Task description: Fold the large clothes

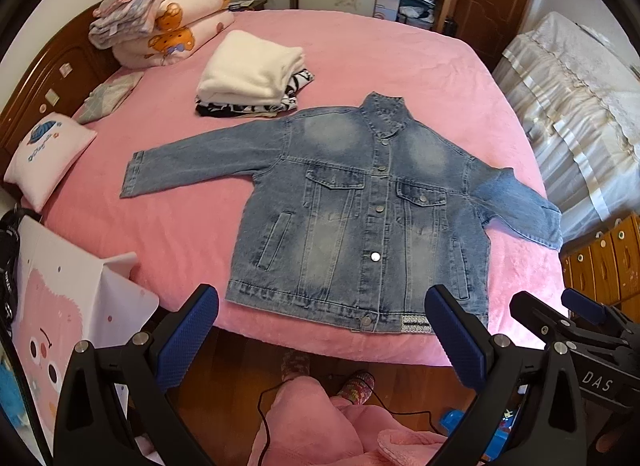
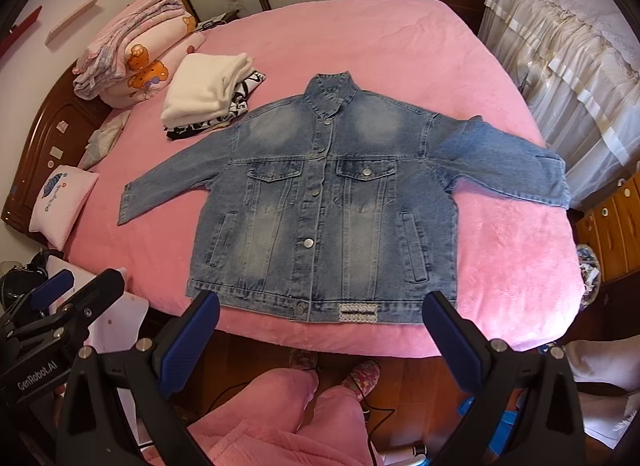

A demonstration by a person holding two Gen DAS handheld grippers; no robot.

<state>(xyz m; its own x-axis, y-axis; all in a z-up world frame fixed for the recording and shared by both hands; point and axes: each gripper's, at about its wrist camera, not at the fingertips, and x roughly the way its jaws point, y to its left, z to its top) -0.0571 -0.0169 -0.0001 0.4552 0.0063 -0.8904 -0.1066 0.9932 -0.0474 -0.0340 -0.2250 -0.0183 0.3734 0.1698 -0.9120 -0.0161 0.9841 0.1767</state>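
A blue denim jacket lies flat and buttoned, front up, on the pink bed, sleeves spread to both sides. Its hem runs along the near bed edge; the right sleeve hangs over the bed's right side. My left gripper hovers open just in front of the hem, holding nothing. My right gripper is also open and empty, at the same distance before the hem. Each gripper shows at the side of the other's view.
A folded white garment on a black-and-white one lies behind the left sleeve. Folded quilts and a small pillow sit at the far left. A person's pink-trousered legs stand below. A covered sofa stands right.
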